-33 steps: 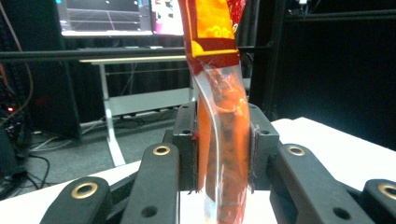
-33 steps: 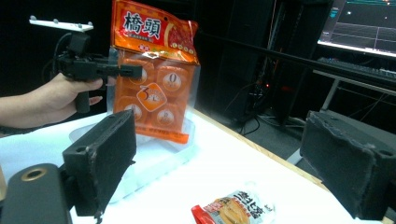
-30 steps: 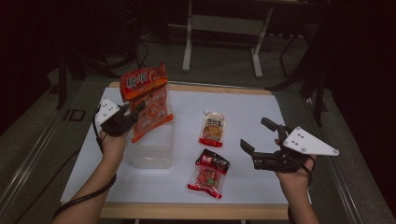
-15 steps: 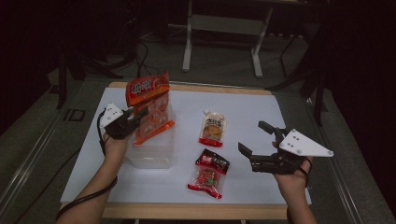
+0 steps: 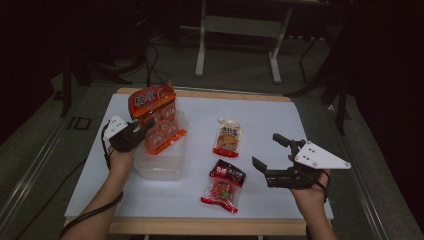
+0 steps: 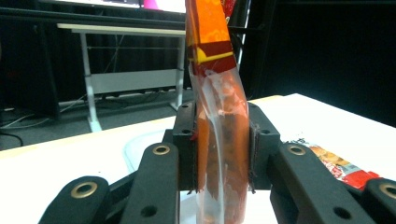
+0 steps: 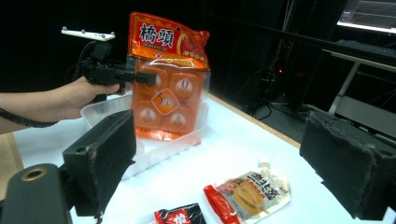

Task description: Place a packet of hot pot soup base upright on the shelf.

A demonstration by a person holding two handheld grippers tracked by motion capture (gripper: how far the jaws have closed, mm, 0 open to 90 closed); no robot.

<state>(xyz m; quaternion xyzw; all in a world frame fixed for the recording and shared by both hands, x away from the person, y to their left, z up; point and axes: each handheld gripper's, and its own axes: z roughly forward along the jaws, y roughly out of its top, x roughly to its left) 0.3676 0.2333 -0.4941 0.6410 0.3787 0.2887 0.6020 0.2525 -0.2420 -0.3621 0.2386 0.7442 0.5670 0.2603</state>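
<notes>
Left claw clamped on orange snack bag, held upright, apparently just above clear tub. Right claw wide open, empty; two pouches lie left of it on surface.

The clear plastic tub on the left half of the white table has its mouth largely blocked: the orange snack bag hangs upright in it, pinched in the left gripper, whose hand crowds the tub's left rim. Just right of the tub, the pale pouch and the dark red packet lie flat, taking up the table's middle and leaving a narrow bare strip between them and the tub wall. The right gripper hovers with jaws spread near the right side, with bare white surface between it and the packets. The far strip of table behind the pouch lies free.
</notes>
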